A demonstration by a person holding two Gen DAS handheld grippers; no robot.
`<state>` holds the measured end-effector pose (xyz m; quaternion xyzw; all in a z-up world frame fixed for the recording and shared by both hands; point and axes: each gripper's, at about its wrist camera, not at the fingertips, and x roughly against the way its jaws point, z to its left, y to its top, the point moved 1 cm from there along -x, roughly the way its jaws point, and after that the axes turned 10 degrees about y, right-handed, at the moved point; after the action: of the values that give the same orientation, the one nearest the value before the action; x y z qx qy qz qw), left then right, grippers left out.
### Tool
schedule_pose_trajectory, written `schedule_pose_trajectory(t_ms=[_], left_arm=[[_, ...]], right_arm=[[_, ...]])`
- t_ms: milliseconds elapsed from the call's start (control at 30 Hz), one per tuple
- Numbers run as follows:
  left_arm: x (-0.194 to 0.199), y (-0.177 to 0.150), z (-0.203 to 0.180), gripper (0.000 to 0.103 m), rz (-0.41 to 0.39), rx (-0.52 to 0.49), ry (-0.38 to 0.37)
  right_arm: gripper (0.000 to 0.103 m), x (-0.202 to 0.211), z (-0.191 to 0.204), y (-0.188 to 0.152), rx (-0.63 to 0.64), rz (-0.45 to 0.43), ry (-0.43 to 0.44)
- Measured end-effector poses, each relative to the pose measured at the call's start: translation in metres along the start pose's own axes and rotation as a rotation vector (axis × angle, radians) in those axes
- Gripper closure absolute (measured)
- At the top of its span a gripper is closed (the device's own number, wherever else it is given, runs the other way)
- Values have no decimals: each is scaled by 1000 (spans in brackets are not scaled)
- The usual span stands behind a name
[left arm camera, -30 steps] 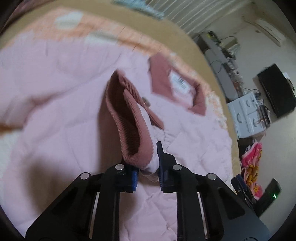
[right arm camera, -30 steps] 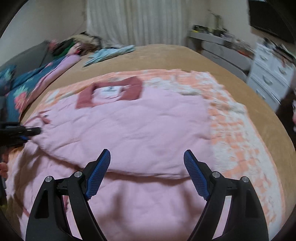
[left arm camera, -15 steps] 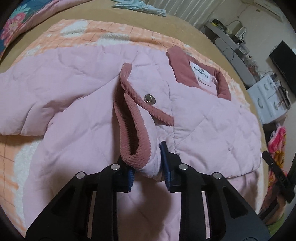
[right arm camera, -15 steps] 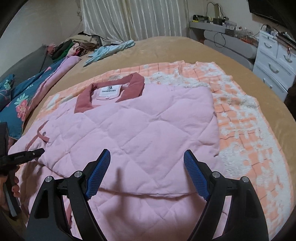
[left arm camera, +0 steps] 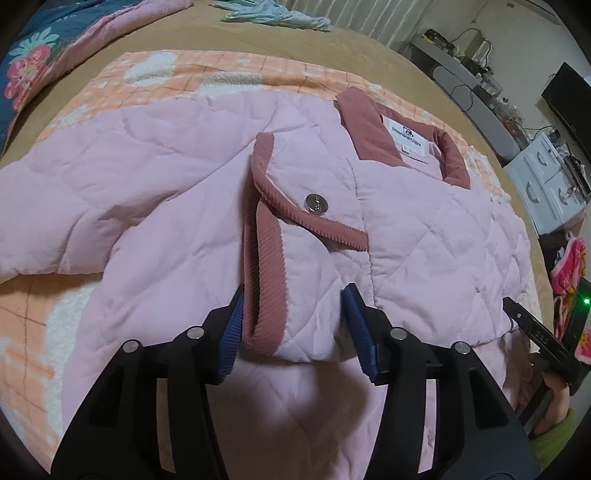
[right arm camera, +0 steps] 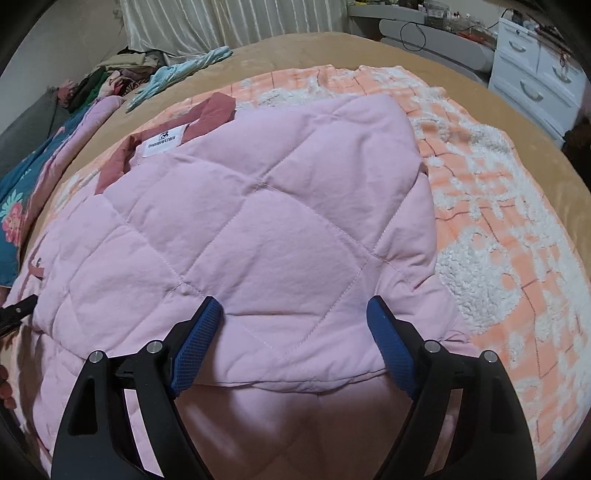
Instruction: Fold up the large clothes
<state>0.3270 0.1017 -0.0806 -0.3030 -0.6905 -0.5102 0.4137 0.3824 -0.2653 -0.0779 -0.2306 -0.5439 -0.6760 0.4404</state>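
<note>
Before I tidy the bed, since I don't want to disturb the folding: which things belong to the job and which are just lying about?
Part of the job:
- pink jacket
- its cuff, between the opening left gripper
- right gripper, open over the jacket

Lying about:
- orange blanket
- light blue garment
- floral quilt
- white drawers

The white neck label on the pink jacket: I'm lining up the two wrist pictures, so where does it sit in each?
Left wrist view: the white label is upper right, inside the dark pink collar.
Right wrist view: the label is upper left, at the jacket's far end.
Shared landmark: the white drawers beside the bed, at the right edge in both.
</note>
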Motion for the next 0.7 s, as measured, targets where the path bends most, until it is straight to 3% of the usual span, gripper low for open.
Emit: schedule_pose_trajectory(t_ms=[200,367,700], left_arm=[[14,-3,1,38,-6,-30,40],[29,-6,3,9,-28,-23,62],[68,-15,32,9,-67,35,100]], right_arm=[[19,23,9,-3,-13,-33,12],[9,46,23,-6,-17,-71,47],[5,78,77,-8,61,-120,112]])
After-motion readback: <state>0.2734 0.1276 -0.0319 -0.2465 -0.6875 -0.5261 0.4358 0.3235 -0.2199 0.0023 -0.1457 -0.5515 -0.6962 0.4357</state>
